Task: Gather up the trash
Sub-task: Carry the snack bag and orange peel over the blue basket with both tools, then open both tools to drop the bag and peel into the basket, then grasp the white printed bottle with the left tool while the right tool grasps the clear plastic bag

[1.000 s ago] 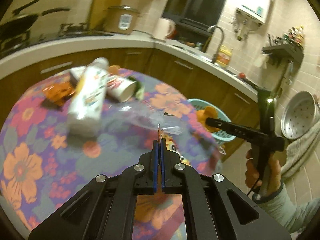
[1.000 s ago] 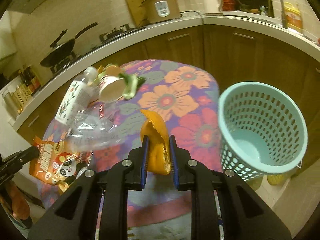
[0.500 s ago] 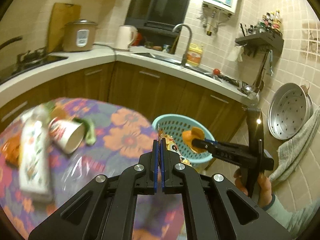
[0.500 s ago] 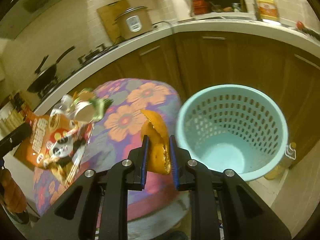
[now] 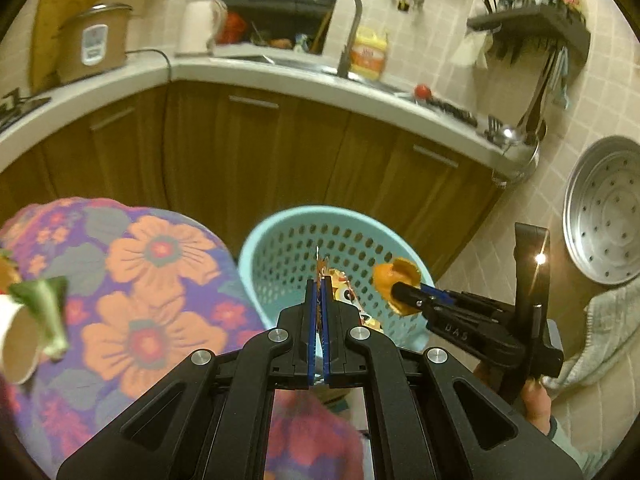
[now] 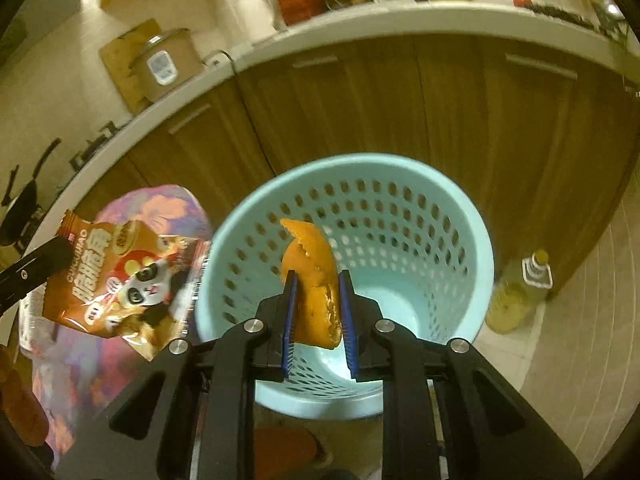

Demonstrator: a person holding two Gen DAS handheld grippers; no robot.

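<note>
Carrying two scraps to the blue basket (image 6: 460, 216), I have the right tongs (image 6: 318, 312) clamped on an orange peel (image 6: 312, 280) above its mouth and the left tongs (image 5: 319, 304) pinching a snack wrapper (image 6: 120, 276) at nine o'clock of the rim, so next both must let go over the opening.

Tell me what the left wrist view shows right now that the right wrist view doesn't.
Only the left wrist view shows a paper cup lying on its side on the floral tablecloth, the faucet, and a perforated metal tray against the wall. Only the right wrist view shows the snack bag's printed front, the basket's bare floor, and a yellow bottle on the floor beside it. Both show the teal basket, the orange peel clamped in the right tongs, and the rice cooker.
</note>
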